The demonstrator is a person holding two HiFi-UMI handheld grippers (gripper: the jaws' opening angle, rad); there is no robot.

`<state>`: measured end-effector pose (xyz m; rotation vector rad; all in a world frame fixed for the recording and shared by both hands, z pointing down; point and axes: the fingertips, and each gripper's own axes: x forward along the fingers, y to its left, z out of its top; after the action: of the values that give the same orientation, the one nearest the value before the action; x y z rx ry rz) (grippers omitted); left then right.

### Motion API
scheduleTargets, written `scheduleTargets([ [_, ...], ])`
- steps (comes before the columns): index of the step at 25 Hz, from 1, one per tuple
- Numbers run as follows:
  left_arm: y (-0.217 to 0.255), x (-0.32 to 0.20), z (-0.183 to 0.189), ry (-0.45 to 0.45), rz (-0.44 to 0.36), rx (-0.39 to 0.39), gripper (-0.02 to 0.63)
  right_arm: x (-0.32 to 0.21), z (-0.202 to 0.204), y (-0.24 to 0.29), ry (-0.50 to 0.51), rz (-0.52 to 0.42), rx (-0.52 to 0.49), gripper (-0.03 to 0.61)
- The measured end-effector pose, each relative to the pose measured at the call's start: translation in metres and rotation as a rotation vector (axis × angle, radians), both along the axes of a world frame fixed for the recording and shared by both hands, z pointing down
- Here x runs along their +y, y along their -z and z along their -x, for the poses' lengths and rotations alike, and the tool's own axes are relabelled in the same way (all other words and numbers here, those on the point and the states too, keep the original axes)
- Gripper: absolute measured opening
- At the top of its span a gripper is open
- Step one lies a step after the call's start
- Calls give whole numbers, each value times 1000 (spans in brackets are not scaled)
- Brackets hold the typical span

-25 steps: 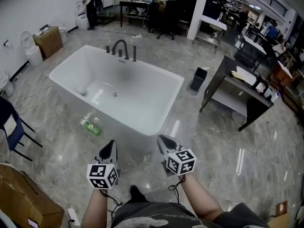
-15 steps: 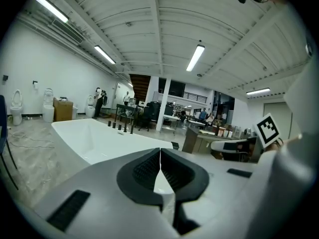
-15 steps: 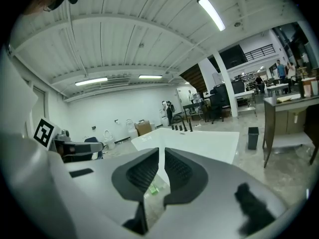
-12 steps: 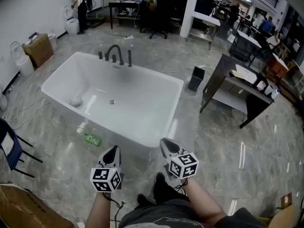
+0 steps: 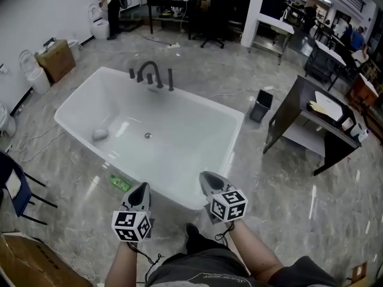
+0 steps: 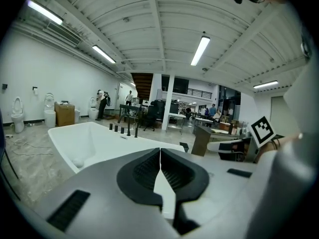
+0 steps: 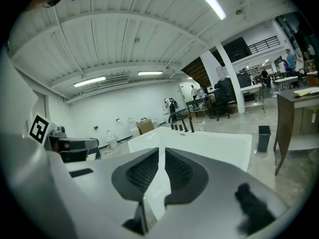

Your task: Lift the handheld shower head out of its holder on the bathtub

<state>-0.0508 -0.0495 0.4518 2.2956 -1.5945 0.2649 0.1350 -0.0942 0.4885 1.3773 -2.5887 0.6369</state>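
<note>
The white bathtub fills the middle of the head view. At its far end stand a black arched faucet and, just right of it, the slim black handheld shower head, upright in its holder. That shower head also shows far off in the left gripper view, and the right gripper view has the same shower head in the distance. My left gripper and right gripper hover by the tub's near rim, far from the shower head. Both are shut and hold nothing.
A pale rounded object lies inside the tub. A green bottle lies on the floor by the near left corner. A black bin and dark desk stand right; a blue chair and cardboard box stand left.
The view has drawn closer to the tub. Both grippers have advanced together from over the floor to its near rim, still shut and empty.
</note>
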Motion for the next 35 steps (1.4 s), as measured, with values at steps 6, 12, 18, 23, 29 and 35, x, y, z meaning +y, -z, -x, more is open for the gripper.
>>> scheduleTargets([
  [6,0,-71,0,46,3,-5,15,-86,3,-2,56,-6,19,35],
  [12,-8,-117,13,57,24,-9,15,-141,13,-7,57,5,31,37],
  [18,-18,-179,53,27,33,-7,15,-200,43,-17,10,34,31,134],
  [23,-22,-256,96,-39,37,10,15,-261,82,-22,-76,46,37,157],
  [29,-31,-328,139,-110,45,5,15,-321,122,-32,-144,71,45,179],
  [35,-45,-389,185,-133,66,10,15,-387,147,-41,-225,56,80,179],
])
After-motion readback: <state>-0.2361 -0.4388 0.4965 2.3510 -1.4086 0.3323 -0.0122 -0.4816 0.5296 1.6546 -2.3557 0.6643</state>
